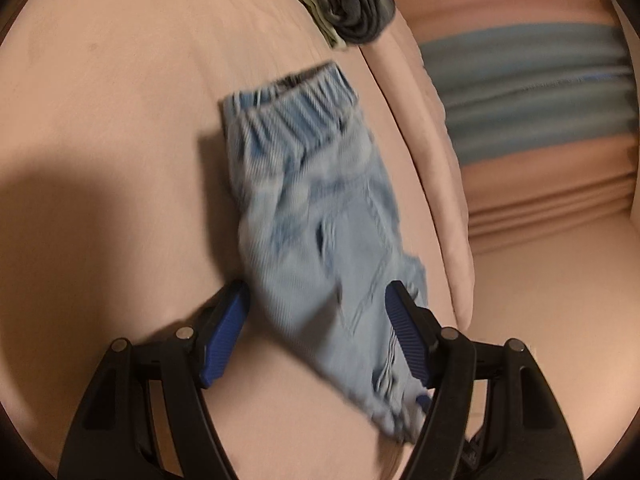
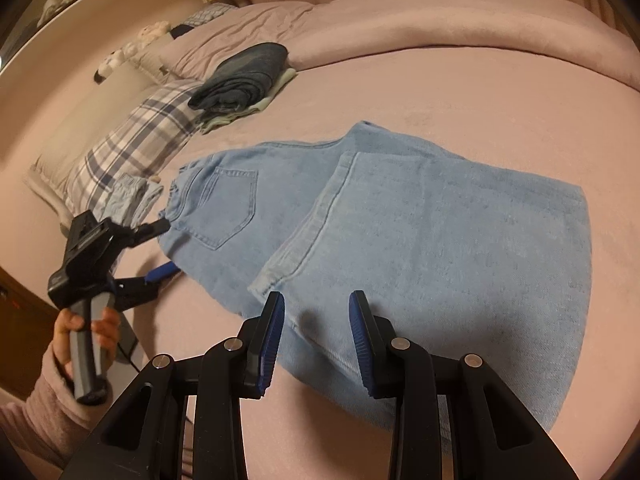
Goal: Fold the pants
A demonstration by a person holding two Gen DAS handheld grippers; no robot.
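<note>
Light blue jeans lie folded on a pink bedspread, filling the middle of the right wrist view. The waistband and one back pocket sit toward 9 o'clock, and a folded-over leg with its frayed hem crosses the middle, the hem end pointing to 6 o'clock.

The right claw hovers over the near edge of the jeans at 6 o'clock, its blue pads a little apart with nothing between them.

At 9 o'clock in the same view a hand in a pink sleeve grips the handle of the left claw, which reaches to the waistband end of the jeans. Its fingers stand well apart. In the blurred left wrist view, denim lies between the left claw's blue pads, with the right pad lying over the cloth, though whether either pad presses on it cannot be told.

Toward 11 o'clock, well apart from the jeans, rests a stack of folded clothes with dark denim on top. A plaid pillow lies at 10 o'clock, with a small bundle of pale denim just beside it
</note>
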